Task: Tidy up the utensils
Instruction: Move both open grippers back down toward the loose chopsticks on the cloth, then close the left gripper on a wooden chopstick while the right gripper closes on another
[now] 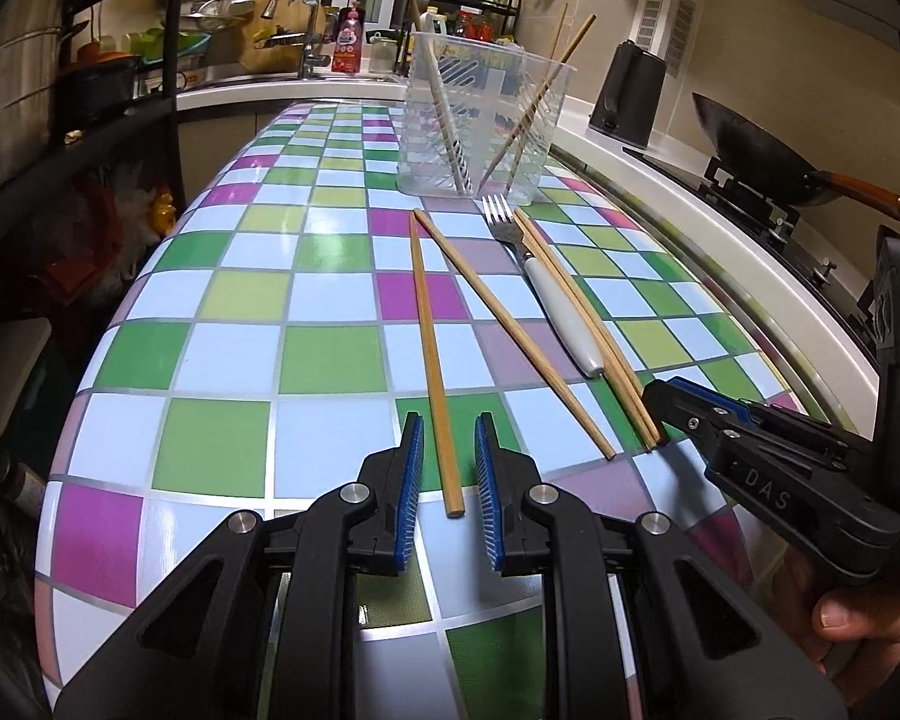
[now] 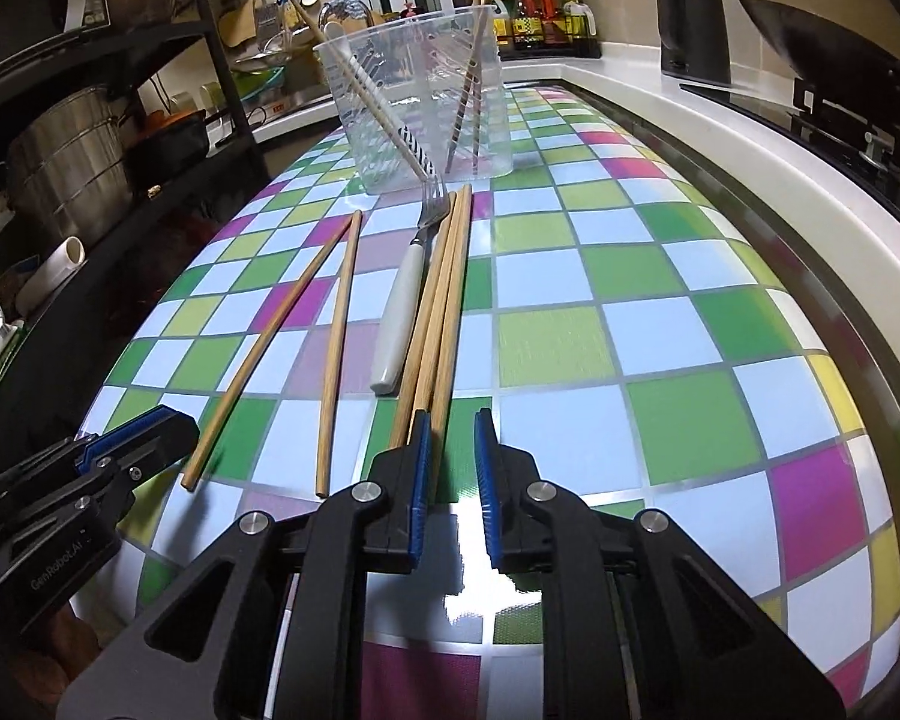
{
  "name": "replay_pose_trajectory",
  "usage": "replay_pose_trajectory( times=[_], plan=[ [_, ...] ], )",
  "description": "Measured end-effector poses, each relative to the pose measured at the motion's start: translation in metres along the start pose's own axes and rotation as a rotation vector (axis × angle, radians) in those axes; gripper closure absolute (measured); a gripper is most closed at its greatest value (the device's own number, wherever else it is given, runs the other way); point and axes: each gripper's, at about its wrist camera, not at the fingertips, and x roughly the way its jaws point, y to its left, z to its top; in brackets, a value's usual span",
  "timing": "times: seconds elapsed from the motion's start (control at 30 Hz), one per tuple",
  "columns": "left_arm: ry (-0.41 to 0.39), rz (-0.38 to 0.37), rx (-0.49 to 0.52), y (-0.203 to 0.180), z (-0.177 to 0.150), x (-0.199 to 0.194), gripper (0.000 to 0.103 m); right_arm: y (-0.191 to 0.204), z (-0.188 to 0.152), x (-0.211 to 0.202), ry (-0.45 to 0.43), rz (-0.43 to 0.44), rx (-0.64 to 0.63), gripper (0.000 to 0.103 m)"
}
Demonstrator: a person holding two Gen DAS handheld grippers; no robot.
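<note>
A clear plastic cup (image 1: pixel 486 120) (image 2: pixel 420 102) stands at the far end of the checkered table and holds several chopsticks and a white-handled utensil. On the table lie two single wooden chopsticks (image 1: pixel 429 348) (image 2: pixel 336 348), a white-handled fork (image 1: pixel 546 294) (image 2: pixel 405 306) and a bundle of chopsticks (image 1: pixel 594 336) (image 2: pixel 441 312) beside the fork. My left gripper (image 1: pixel 447 444) is open, its jaws astride the near end of one single chopstick. My right gripper (image 2: pixel 453 450) (image 1: pixel 666 408) is open at the near ends of the bundle, which lie by its left finger.
The table (image 1: pixel 222 324) (image 2: pixel 660 324) has a white counter edge on the right. A black kettle (image 1: pixel 627 96) (image 2: pixel 693 30) and a wok (image 1: pixel 768 156) on a stove sit on that counter. A black shelf rack with pots (image 2: pixel 72 168) stands on the left. A sink (image 1: pixel 294 36) is behind.
</note>
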Motion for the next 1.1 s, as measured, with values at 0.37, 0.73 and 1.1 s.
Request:
replay_pose_trajectory(
  times=[0.37, 0.73, 1.1],
  plan=[
    [0.023, 0.047, 0.031, -0.008, -0.006, 0.007, 0.085, 0.005, -0.002, 0.000, 0.003, -0.056, -0.056, 0.093],
    [0.030, 0.098, 0.051, -0.010, -0.004, 0.009, 0.096, -0.005, -0.005, -0.006, -0.006, -0.102, -0.046, 0.098],
    [0.008, 0.073, 0.036, -0.005, -0.011, 0.001, 0.096, -0.016, -0.010, -0.012, -0.029, -0.103, -0.020, 0.098]
  ],
)
